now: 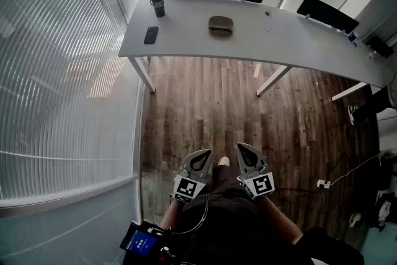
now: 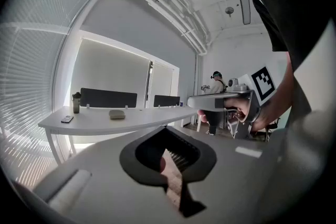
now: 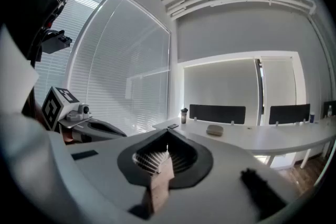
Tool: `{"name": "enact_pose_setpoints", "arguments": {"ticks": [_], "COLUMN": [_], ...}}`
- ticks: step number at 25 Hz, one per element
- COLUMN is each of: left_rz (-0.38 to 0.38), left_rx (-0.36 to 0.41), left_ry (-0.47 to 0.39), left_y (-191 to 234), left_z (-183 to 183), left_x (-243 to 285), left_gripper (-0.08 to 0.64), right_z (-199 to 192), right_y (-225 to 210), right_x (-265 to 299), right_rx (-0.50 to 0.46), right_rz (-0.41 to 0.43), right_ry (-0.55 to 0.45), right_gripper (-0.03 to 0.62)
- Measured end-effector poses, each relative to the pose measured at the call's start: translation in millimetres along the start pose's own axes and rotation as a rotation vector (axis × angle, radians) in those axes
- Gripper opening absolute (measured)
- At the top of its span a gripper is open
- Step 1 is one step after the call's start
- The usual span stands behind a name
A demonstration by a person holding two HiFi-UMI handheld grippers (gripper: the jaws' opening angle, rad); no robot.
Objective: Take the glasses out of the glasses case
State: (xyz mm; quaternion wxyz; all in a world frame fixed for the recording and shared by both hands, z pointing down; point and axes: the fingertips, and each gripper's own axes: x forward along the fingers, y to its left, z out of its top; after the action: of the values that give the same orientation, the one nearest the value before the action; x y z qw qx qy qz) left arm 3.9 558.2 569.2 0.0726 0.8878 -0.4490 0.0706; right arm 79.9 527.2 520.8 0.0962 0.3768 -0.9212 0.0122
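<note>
A white counter [image 1: 279, 34] has a dark bottle [image 1: 158, 4] at its back left corner and a phone [image 1: 151, 35] near its left edge. The closed glasses case [image 1: 221, 25] lies in its left half. Well apart, over the wood floor [image 1: 205, 102], the left tool [image 1: 201, 157] and right tool [image 1: 244, 151] have their jaws together, empty.

Matt wht table [image 1: 291, 36], wood-plank floor [image 1: 205, 112]

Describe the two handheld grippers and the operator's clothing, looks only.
Left gripper and right gripper: light-grey, tapered tongs with a dark cut-out showing ribbed pads. Each carries a cube with black-and-white square markers. A thin black cable loops below the left one. The person wears a black top; forearms are uncovered.
</note>
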Motion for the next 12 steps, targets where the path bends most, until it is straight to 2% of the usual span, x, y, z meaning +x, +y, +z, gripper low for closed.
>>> {"name": "enact_pose_setpoints", "arguments": {"ticks": [2,6,8,12], "left_rz": [0.0,-0.018,-0.021,-0.054], "left_rx": [-0.034,-0.025,-0.06,-0.037], "left_ry": [0.003,-0.015,-0.006,0.005], "left_y": [1,2,3,-3], "left_z": [3,10,18,27], "left_x": [13,43,57,89], "left_gripper": [0.002,0.002,0.002,0.002], "right_z": [4,9,13,15], "right_y": [-10,-34,-47,-75], "right_x": [4,8,11,14], "right_rx": [-0.015,-0.03,-0.033,-0.03], "right_rz": [-0.002,-0.013,-0.029,-0.06], "right_ry": [-0.006,0.002,0.0,0.026], "right_gripper": [0.008,0.008,0.008,0.008]}}
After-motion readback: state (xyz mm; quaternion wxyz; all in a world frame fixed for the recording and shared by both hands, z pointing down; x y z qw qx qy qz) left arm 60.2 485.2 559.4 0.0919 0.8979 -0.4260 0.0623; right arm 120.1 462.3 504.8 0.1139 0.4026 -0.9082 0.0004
